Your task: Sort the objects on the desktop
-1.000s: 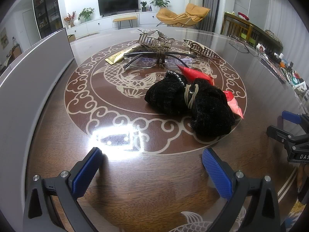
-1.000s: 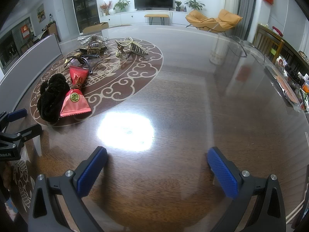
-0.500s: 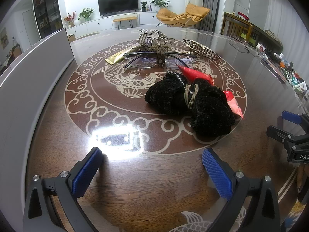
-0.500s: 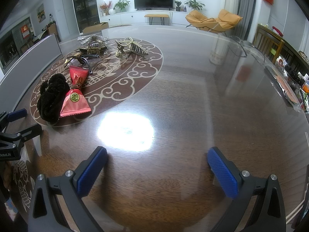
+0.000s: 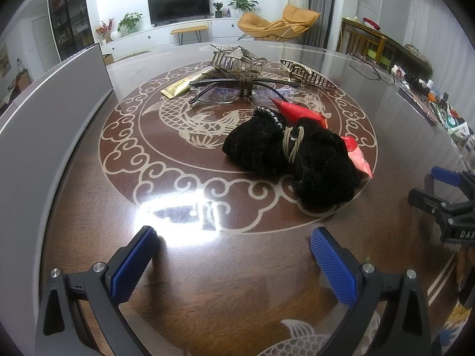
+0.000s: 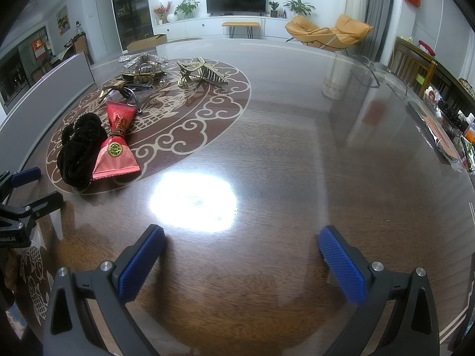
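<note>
Table (image 5: pixel 89 201): dark brown wood grain, glossy, with a cream medallion of scrolling clouds and a fish. Scrunchie (image 5: pixel 291 160): black, fuzzy, tan cord around the middle. Sachet (image 6: pixel 117 151): red fading to pink, gold round emblem, fan-like ray pattern. Second sachet (image 5: pixel 178 87): gold with dark lettering. Glasses (image 5: pixel 237 92): thin dark frame. Hair claws (image 6: pixel 202 72): gold-toned, one with sparkly silver stones. Left gripper (image 5: pixel 234 267) and right gripper (image 6: pixel 242 267): black bodies, blue ribbed pads.
</note>
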### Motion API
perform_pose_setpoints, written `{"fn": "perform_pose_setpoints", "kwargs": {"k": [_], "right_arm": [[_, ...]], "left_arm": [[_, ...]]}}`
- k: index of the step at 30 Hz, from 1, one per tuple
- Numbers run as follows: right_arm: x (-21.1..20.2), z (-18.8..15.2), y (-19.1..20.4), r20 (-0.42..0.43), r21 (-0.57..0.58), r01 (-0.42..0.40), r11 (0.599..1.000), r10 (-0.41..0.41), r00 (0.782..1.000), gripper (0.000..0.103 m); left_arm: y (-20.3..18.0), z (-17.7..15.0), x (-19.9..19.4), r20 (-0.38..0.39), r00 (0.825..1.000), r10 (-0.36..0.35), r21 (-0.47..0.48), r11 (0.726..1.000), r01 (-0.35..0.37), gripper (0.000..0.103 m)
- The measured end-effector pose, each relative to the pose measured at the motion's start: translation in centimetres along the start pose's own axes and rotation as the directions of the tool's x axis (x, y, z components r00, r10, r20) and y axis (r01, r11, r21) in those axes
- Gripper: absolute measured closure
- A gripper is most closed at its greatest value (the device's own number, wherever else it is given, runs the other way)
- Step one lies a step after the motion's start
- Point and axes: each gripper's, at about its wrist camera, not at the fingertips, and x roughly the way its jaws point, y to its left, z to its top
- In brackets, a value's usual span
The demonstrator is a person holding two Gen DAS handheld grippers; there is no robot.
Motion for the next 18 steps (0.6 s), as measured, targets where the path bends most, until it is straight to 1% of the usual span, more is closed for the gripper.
{"fn": "perform_pose_setpoints", "kwargs": {"k": [2, 4, 8, 9, 11, 12, 14, 16, 17, 18], "right_arm": [[-0.1, -0.1, 0.0, 0.0, 0.0, 0.0, 1.0, 0.0, 1.0, 0.0], [-0.1, -0.1, 0.0, 0.0, 0.0, 0.0, 1.0, 0.0, 1.0, 0.0], [-0.1, -0.1, 0.0, 0.0, 0.0, 0.0, 1.0, 0.0, 1.0, 0.0], [-0.1, -0.1, 0.0, 0.0, 0.0, 0.0, 1.0, 0.0, 1.0, 0.0], [0.0, 0.0, 0.0, 0.0, 0.0, 0.0, 1.0, 0.0, 1.0, 0.0], [-0.1, -0.1, 0.0, 0.0, 0.0, 0.0, 1.0, 0.0, 1.0, 0.0], [-0.1, -0.1, 0.0, 0.0, 0.0, 0.0, 1.0, 0.0, 1.0, 0.0], [0.0, -0.1, 0.0, 0.0, 0.0, 0.0, 1.0, 0.0, 1.0, 0.0], [-0.1, -0.1, 0.0, 0.0, 0.0, 0.0, 1.0, 0.0, 1.0, 0.0], [0.0, 0.0, 0.0, 0.0, 0.0, 0.0, 1.0, 0.0, 1.0, 0.0]], "left_arm": [[0.2, -0.2, -0.2, 0.001, 1.0, 0.0, -0.003, 1.0, 0.0, 0.0], [0.5, -0.5, -0.6, 0.009, 1.0, -0.015, -0.033, 0.999, 0.016, 0.0], [0.3, -0.3, -1.3, 0.026, 0.995, -0.091, -0.097, 0.991, 0.094, 0.0], [-0.2, 0.0, -1.6, 0.044, 0.991, -0.124, -0.109, 0.986, 0.128, 0.0], [-1.0, 0.9, -2.0, 0.071, 0.988, -0.138, -0.115, 0.983, 0.146, 0.0], [-1.6, 2.0, -2.2, 0.092, 0.988, -0.126, -0.116, 0.984, 0.137, 0.0], [-2.2, 3.6, -1.9, 0.098, 0.991, -0.092, -0.132, 0.986, 0.104, 0.0], [-2.3, 5.3, -0.4, 0.073, 0.996, -0.053, -0.171, 0.983, 0.065, 0.0], [-2.2, 5.7, 0.5, 0.049, 0.998, -0.039, -0.187, 0.981, 0.047, 0.0], [-2.0, 5.9, 1.6, 0.009, 1.0, -0.017, -0.199, 0.98, 0.019, 0.0]]}}
